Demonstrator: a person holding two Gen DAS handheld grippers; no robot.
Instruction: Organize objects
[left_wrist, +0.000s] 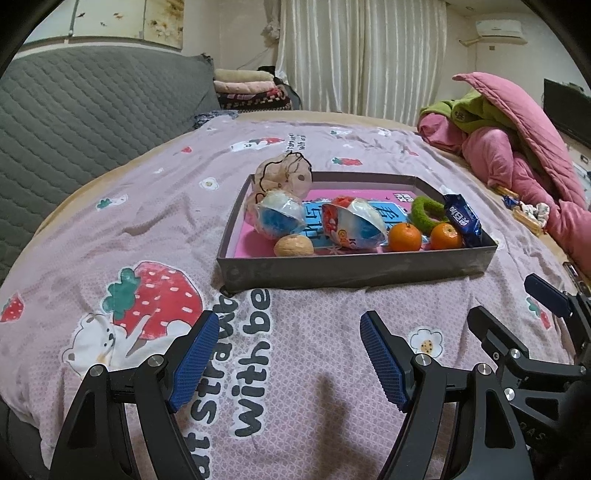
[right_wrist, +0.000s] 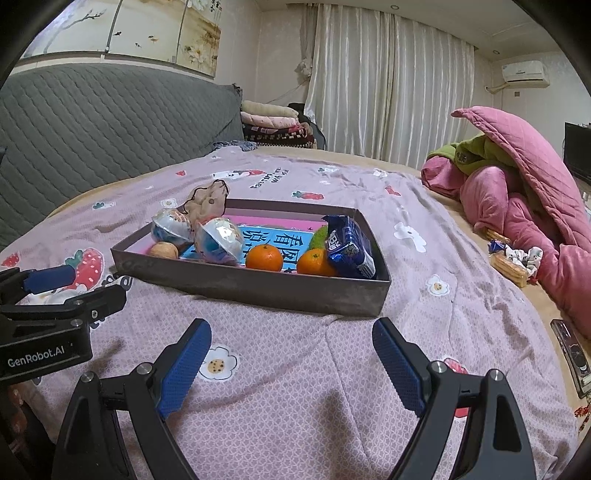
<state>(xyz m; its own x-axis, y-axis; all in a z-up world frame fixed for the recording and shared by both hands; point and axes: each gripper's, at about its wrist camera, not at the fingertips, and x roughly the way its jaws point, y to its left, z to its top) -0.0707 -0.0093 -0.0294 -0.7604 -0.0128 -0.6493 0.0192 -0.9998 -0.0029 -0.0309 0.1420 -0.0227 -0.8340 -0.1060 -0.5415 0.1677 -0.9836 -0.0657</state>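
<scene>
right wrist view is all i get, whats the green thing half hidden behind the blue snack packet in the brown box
Observer: A fuzzy green ring with an open centre. It sits just left of the blue snack packet, behind the two tangerines, inside the shallow brown cardboard box.
Operator: i only see the left gripper side on, is it open
Observer: Yes. The left gripper is open, with nothing between its blue pads, over the pink strawberry-print bedspread.

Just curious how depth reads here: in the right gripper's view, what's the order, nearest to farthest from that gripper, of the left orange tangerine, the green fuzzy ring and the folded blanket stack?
1. Left orange tangerine, by the tray's near wall.
2. Green fuzzy ring, deeper in the tray.
3. Folded blanket stack, past the bed.
</scene>
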